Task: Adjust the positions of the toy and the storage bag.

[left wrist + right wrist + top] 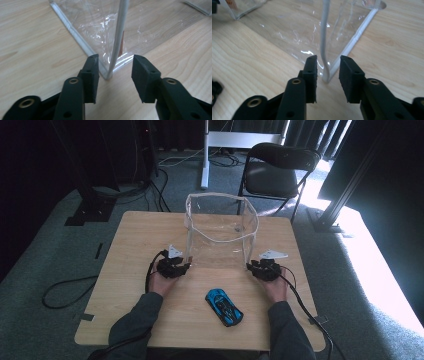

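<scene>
A clear plastic bag with white piped edges stands open-topped on the wooden table. My left gripper is at its near left bottom corner and my right gripper at its near right bottom corner. In the left gripper view the jaws of the left gripper stand apart around the bag's white corner seam, pads not touching it. The right gripper likewise straddles a white corner seam with gaps on both sides. A blue toy car lies on the table between the forearms.
A black folding chair stands behind the table's far right corner. Cables trail over the carpet to the left, and each gripper's cable runs back along the table. Bare wood lies to the left and right of the bag.
</scene>
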